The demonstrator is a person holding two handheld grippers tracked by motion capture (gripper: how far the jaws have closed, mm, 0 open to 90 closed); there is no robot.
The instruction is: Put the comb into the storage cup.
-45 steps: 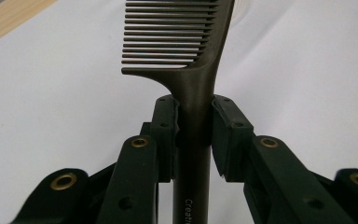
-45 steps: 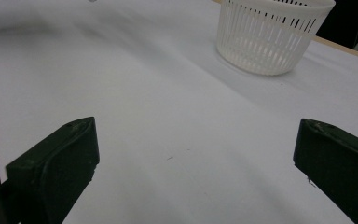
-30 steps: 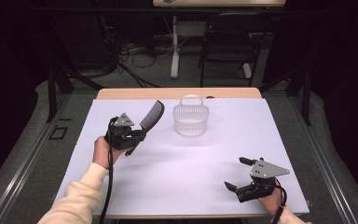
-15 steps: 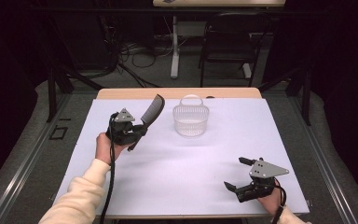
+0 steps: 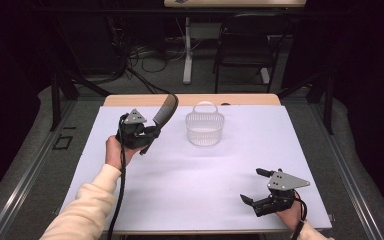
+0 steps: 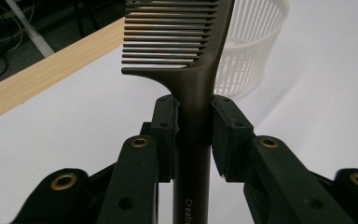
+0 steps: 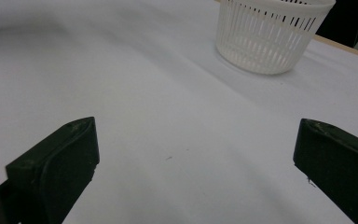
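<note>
Left tongs [image 6: 193,135] clamp one comb [image 6: 186,56]; one basket [image 5: 204,128]; right tongs [image 5: 254,186] agape.

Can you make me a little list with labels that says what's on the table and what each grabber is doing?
Left gripper: shut on the comb's handle
Comb: dark, held up off the table, teeth end away from the hand
Basket: white, slatted, with a handle, to the right of the comb in the high view
Right gripper: open, nothing between its jaws, low over the near right corner
Table: white top, wooden far edge
</note>
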